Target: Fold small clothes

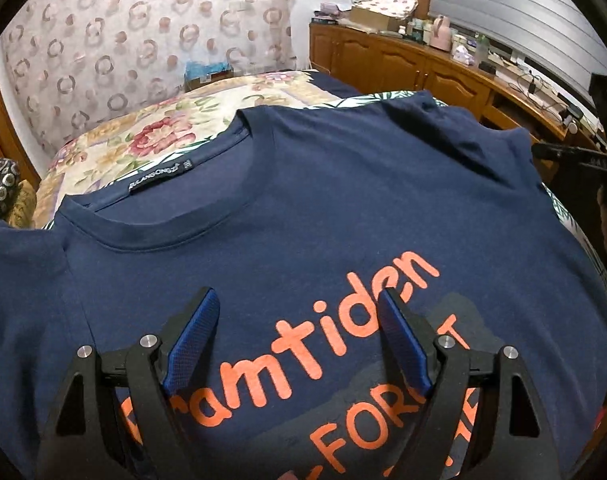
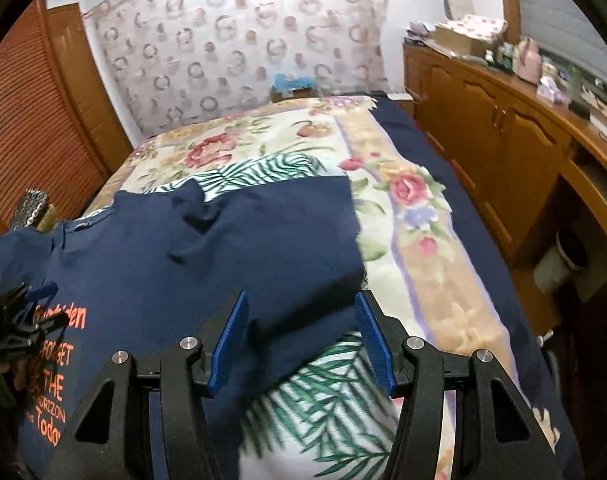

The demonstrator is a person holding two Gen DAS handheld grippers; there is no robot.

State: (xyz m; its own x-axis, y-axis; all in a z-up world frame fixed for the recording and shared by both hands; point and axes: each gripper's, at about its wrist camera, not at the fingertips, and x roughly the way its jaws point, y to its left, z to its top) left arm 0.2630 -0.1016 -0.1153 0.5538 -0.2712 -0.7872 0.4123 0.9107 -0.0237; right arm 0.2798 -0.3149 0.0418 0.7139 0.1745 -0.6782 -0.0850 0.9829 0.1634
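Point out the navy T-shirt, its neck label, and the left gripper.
navy T-shirt (image 1: 323, 200), left wrist view, upper chest fabric.
neck label (image 1: 157, 178), left wrist view, label's middle.
left gripper (image 1: 297, 300), left wrist view, midway between fingertips.

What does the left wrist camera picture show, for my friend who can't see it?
A navy T-shirt with orange lettering lies front-up and spread across a floral bedspread. The open left gripper hovers over the print, holding nothing. Behind stand a circle-patterned curtain and a cluttered wooden cabinet.

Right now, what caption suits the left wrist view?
Open left tool hovers over a navy T-shirt with orange lettering, spread on a floral bedspread.
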